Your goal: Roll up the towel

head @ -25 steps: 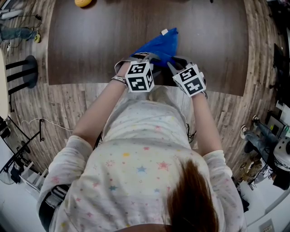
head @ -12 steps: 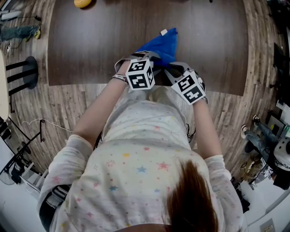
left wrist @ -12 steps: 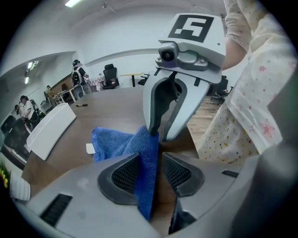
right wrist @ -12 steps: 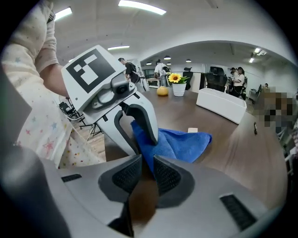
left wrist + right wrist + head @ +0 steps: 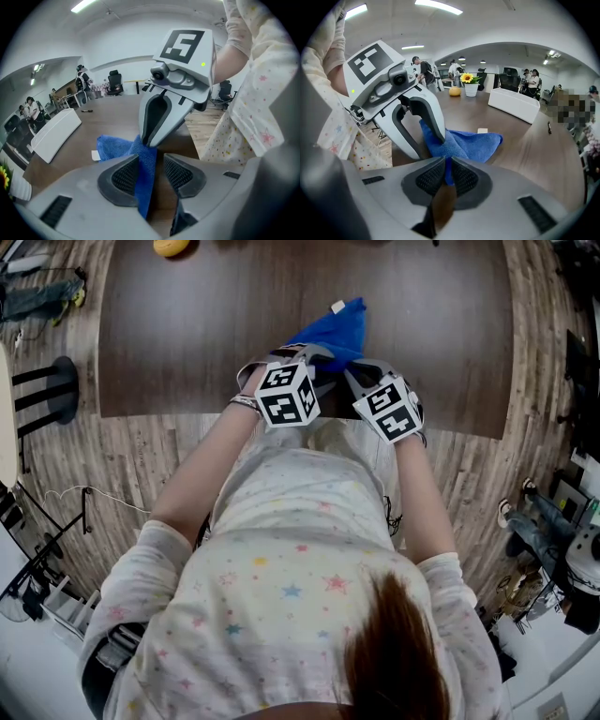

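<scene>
The soft blue cloth towel lies bunched up on the dark brown wooden table, close to the edge where the person stands. The grey left gripper has just been opening its jaws, and they stand apart with a fold of the towel between them, touching only one pad. The grey right gripper has its jaws squeezed tight on another bit of the towel's edge.
</scene>
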